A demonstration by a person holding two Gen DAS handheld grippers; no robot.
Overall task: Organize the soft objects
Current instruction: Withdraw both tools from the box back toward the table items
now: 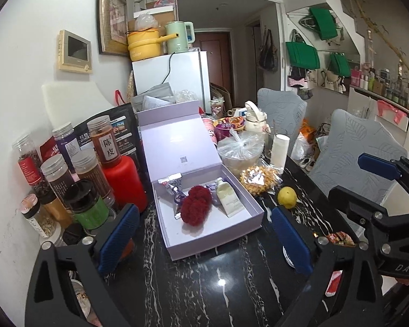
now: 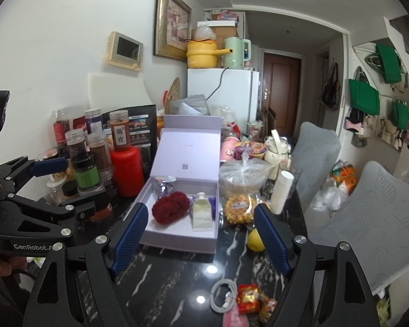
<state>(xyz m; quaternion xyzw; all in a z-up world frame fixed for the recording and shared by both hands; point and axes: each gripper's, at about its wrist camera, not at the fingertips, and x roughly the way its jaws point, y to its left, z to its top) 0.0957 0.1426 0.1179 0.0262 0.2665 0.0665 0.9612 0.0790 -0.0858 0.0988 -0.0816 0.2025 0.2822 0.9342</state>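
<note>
An open lavender box [image 1: 212, 245] [image 2: 177, 242] stands on the black marble table, its lid upright. Inside lie a dark red fluffy scrunchie-like piece [image 1: 195, 207] [image 2: 170, 209], a cream tube [image 1: 229, 200] [image 2: 201, 214] and purple-silver sachets [image 1: 176, 188] [image 2: 165, 184]. My left gripper [image 1: 204, 235] hovers in front of the box, open, with nothing between its blue pads. My right gripper [image 2: 201, 233] hangs beside it to the right, also open and empty. Each gripper shows at the edge of the other's view.
Several spice jars [image 1: 68, 179] and a red bottle [image 1: 124, 182] crowd the table's left side by the wall. A lemon [image 2: 255, 239], a waffle bag [image 2: 238, 208] and bagged food sit right of the box. A white cable [image 2: 223, 297] and snack packets [image 2: 249, 298] lie near. Grey-covered chairs [image 2: 368, 218] stand on the right.
</note>
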